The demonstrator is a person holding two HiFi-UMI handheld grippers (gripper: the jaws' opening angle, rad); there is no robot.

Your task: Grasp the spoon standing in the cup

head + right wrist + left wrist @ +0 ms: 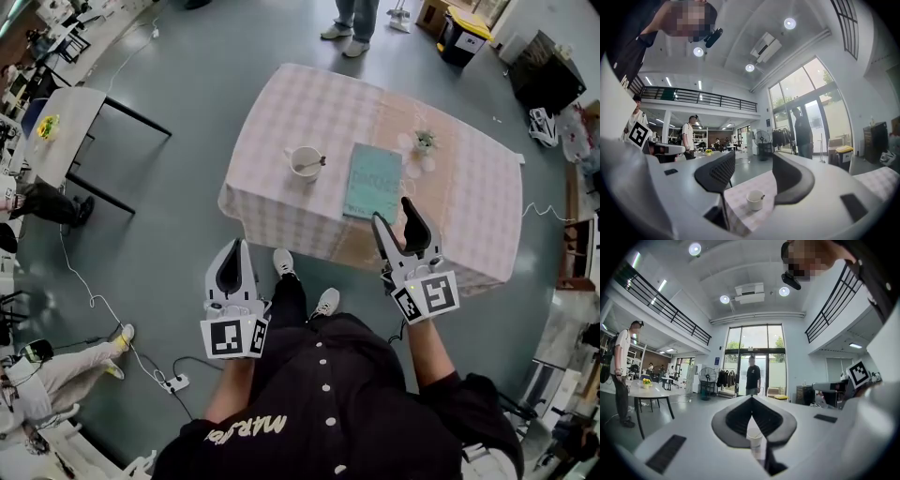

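Pink-checked desk (281, 103), nothing grabbed yet
Your right tongs (392, 209) are spread, left tongs (237, 246) pinched together on nothing; white cup (302, 164) sits mid-desk, well ahead, spoon (317, 162) leaning right. Come straight down on that handle.

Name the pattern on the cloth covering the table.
The fabric tablecloth is pale pink-and-white check; head view best.
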